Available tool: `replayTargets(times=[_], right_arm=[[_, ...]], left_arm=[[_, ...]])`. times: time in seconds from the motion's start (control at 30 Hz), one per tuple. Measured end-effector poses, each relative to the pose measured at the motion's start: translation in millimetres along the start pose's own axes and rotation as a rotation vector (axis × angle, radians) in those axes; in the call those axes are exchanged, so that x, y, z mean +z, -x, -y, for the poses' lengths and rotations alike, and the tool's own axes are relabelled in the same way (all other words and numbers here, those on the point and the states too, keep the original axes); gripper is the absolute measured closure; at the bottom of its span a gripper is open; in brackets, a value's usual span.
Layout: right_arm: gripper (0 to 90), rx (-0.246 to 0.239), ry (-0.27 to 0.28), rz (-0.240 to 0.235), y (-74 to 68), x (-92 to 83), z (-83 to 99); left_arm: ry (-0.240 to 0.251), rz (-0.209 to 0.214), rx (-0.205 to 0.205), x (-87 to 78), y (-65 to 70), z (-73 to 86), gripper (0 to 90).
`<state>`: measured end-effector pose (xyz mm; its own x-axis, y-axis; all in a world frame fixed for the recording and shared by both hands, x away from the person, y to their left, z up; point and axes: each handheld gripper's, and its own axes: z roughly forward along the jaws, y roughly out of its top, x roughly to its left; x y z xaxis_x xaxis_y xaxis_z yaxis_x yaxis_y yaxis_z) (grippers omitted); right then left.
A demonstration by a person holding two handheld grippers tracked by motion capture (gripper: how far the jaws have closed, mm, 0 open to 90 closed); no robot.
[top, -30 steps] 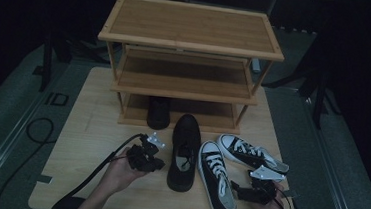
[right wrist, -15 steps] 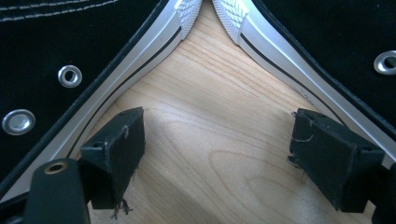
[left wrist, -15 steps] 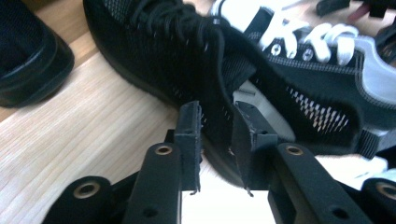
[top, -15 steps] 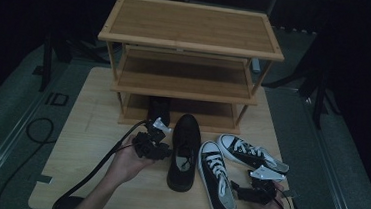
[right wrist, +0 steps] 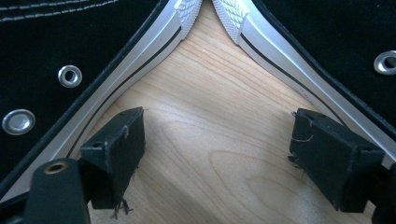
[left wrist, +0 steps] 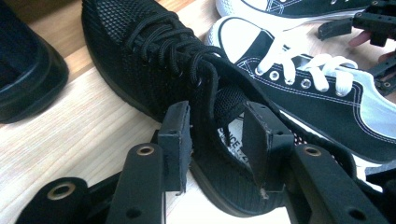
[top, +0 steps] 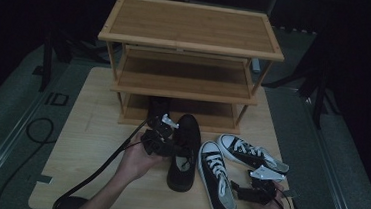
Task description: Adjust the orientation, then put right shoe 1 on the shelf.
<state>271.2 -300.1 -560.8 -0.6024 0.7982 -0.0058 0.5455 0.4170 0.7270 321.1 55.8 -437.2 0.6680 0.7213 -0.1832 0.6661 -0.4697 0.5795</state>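
While the left claw (top: 163, 135) sits over the heel end of the black mesh shoe (top: 184, 152), we note its jaws have just been opening; in the left gripper view the collar of that shoe (left wrist: 187, 88) stands between the two pads (left wrist: 175, 140), yet neither pad presses on it, so we log the left claw as released, shoe not gripped; the shoe rests sole-down on the worktop (top: 91, 127), roughly mid-way along its width, toe toward the front edge of the worktop and heel toward the wooden rack (top: 189, 59); a second dark shoe (top: 159, 106) stands just beside the heel, under the rack's lowest shelf.

Right claw (top: 254, 190) rests near the front right corner of the worktop; in the right gripper view its pads (right wrist: 116, 149) stand wide apart with bare wood between them; released, nothing held; two black-and-white sneakers flank it, the near sneaker (top: 216, 179) lying just beside the mesh shoe, the far sneaker (top: 252, 154) angled toward the right edge; their soles nearly meet ahead of the right claw.
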Motion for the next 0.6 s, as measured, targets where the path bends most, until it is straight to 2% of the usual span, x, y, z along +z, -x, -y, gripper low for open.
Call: replayTargets(times=[0.1,0.33,0.4,0.47,0.57,0.6], right_arm=[[18.0,0.001,0.000,0.000,0.0,0.0,0.0],[18.0,0.002,-0.002,-0.001,-0.1,-0.1,0.0],[18.0,0.001,-0.002,-0.001,-0.1,-0.1,0.0],[18.0,0.002,-0.001,-0.001,-0.1,-0.1,0.0],[18.0,0.001,-0.002,-0.001,0.0,-0.1,0.0],[18.0,0.001,-0.002,-0.001,0.0,-0.1,0.0]], left_arm=[[-0.018,-0.011,-0.007,7.3,0.2,-2.8,56.7],[-0.072,-0.019,-0.038,26.0,-2.2,-5.3,54.1],[-0.099,-0.047,-0.059,38.1,-5.4,-5.5,55.0],[-0.101,-0.020,-0.075,41.8,-9.3,-5.2,62.1],[-0.099,-0.022,-0.071,41.0,-8.9,-5.9,75.9],[-0.095,-0.027,-0.068,40.6,-8.5,-5.7,75.9]])
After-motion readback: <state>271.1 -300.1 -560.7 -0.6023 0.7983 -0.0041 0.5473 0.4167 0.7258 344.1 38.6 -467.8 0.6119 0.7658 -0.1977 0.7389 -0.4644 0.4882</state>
